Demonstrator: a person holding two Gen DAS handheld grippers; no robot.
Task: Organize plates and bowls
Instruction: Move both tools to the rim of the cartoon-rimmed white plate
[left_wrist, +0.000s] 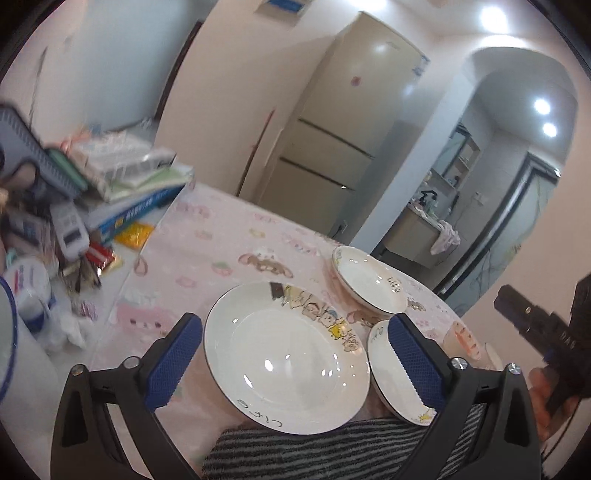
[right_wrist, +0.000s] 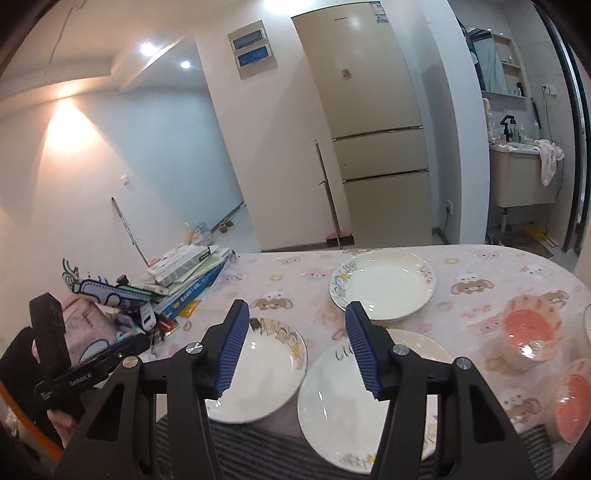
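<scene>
Three white plates with cartoon prints lie on the pink tablecloth (left_wrist: 221, 236). In the left wrist view the large plate (left_wrist: 284, 354) sits between and beyond the fingers of my left gripper (left_wrist: 295, 325), which is open and touches nothing. A second plate (left_wrist: 384, 373) is partly hidden behind its right finger, and a third plate (left_wrist: 369, 280) lies farther back. My right gripper (right_wrist: 295, 308) is open and holds nothing. It hovers over the gap between the left plate (right_wrist: 266, 369) and the near plate (right_wrist: 332, 402), with the far plate (right_wrist: 384, 284) beyond.
Two pink bowls (right_wrist: 528, 332) (right_wrist: 576, 406) stand at the right of the table. Boxes, books and clutter (right_wrist: 177, 273) crowd its left end. A grey striped cloth (left_wrist: 332, 446) lies at the near edge under the plates. A fridge (right_wrist: 373, 129) stands behind.
</scene>
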